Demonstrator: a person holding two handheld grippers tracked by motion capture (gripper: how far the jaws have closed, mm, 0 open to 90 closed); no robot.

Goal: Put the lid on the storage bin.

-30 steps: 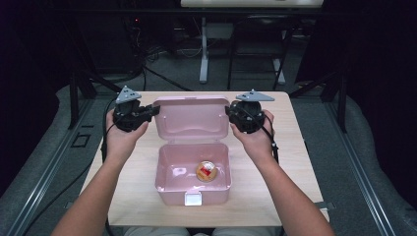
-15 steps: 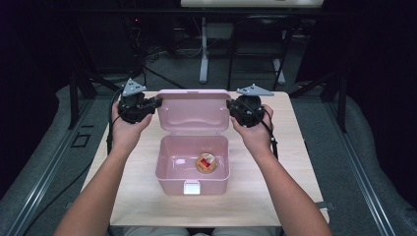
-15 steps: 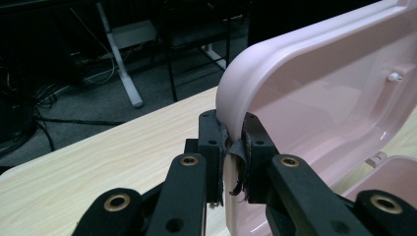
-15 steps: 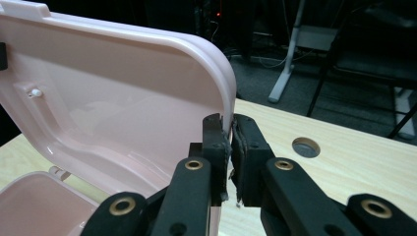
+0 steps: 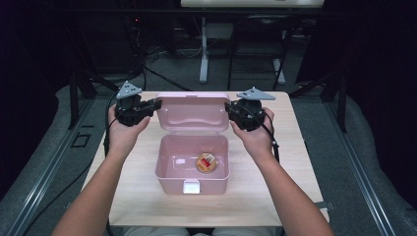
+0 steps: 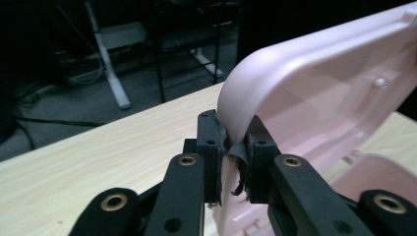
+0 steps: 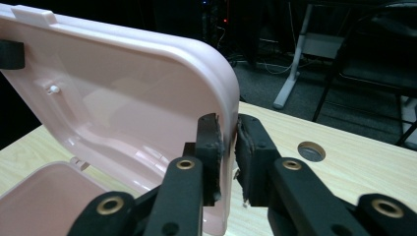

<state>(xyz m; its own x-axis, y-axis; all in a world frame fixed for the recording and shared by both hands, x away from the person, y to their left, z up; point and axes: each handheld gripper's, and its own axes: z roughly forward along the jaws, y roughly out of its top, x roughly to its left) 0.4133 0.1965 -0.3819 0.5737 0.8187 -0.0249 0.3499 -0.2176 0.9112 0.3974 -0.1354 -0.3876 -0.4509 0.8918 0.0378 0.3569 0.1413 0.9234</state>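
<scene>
A pink plastic box (image 5: 164,173) stands open in the middle of the table, and a small round orange and red item (image 5: 207,162) lies inside. Its hinged lid (image 5: 194,112) stands up behind it. My left gripper (image 5: 156,104) is shut on the lid's left edge; in the left gripper view the pads (image 6: 212,142) pinch the rim of the lid (image 6: 314,88). My right gripper (image 5: 229,108) is at the lid's right edge. Its jaws (image 7: 227,147) have just been opening; the lid (image 7: 123,83) rim is still between them, with a slit beside the right pad.
The light wooden table (image 5: 295,162) has a round cable hole (image 7: 311,150) near the right gripper. The box's white latch (image 5: 191,186) faces the person. Dark floor, cables and stand legs lie beyond the far edge.
The lid has swung up from leaning back to standing more upright. Both hands rose a little with it. The box has shifted slightly toward the far edge.
</scene>
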